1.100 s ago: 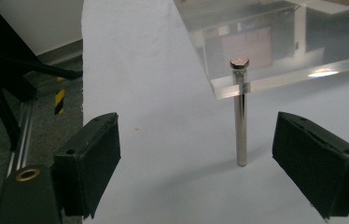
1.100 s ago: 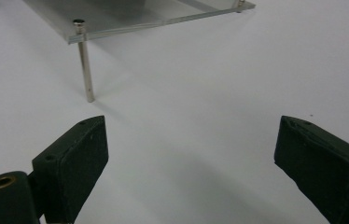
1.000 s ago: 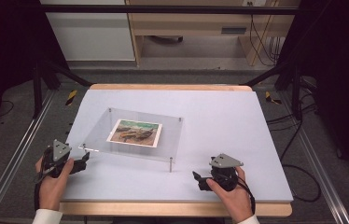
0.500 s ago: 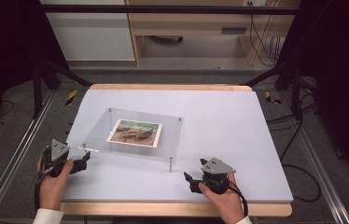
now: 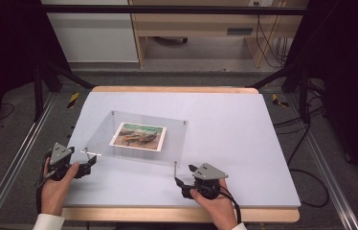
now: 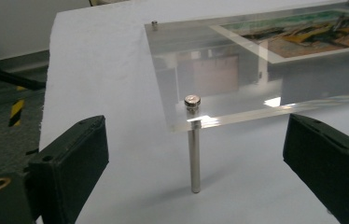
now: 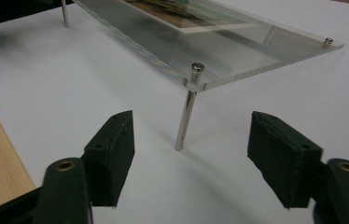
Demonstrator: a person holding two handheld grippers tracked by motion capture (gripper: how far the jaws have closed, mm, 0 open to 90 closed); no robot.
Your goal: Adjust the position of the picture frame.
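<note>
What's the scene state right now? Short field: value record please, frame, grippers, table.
work surface: white table top with wooden edge
main object: clear acrylic frame standing on thin metal legs, a picture sandwiched in it
left gripper: open, jaws have just been opening, either side of the near-left leg, not touching it
right gripper: open, jaws have just been closing, aimed at the near-right leg, no contact
frame state: standing on the table, not lifted
</note>
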